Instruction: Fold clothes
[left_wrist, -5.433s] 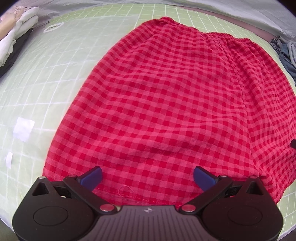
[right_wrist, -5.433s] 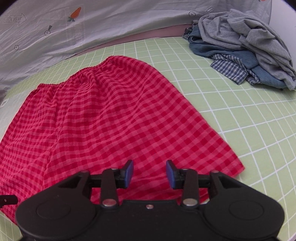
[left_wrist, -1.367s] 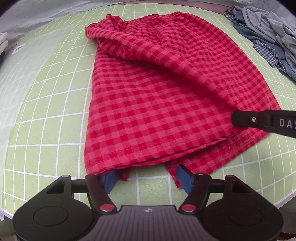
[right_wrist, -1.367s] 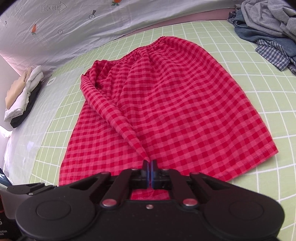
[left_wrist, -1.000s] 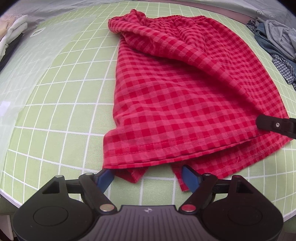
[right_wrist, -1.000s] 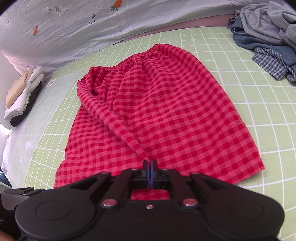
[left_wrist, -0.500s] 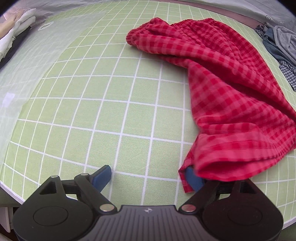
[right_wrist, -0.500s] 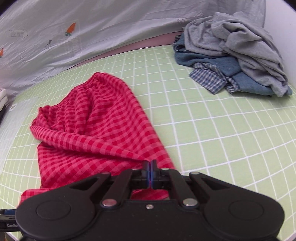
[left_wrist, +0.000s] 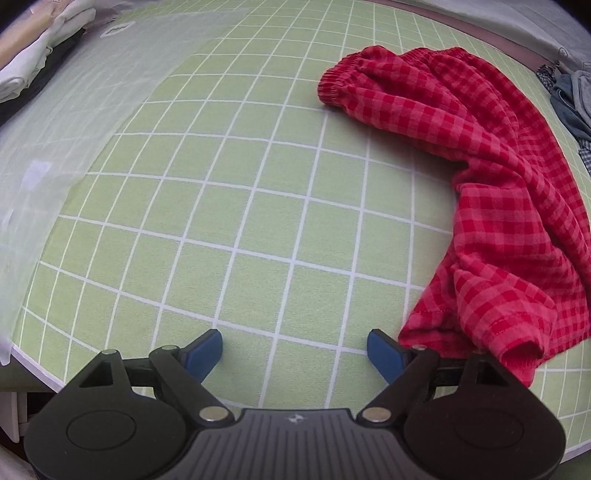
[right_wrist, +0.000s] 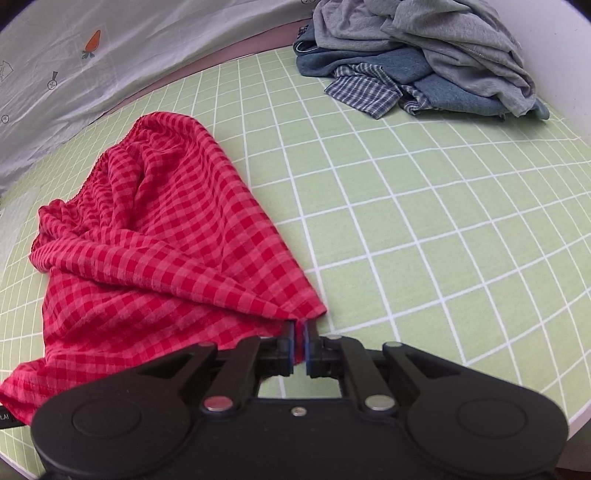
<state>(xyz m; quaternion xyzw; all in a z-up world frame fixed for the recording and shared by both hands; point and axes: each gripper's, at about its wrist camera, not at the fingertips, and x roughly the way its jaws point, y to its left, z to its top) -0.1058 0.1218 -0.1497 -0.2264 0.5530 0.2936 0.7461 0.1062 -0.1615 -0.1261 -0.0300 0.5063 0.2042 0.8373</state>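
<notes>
Shorts (right_wrist: 162, 240) bunch lengthwise on my desk (left_wrist: 229, 206), waistband far, hem near. My right tool (right_wrist: 300, 341) is clamped on a hem corner; my left tool (left_wrist: 295, 350) gapes apart, empty.

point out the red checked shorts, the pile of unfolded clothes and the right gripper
red checked shorts (right_wrist: 162, 254), right wrist view, middle of the bunched fabric
pile of unfolded clothes (right_wrist: 436, 48), right wrist view, grey top garment
right gripper (right_wrist: 300, 345), right wrist view, between fingertips
</notes>
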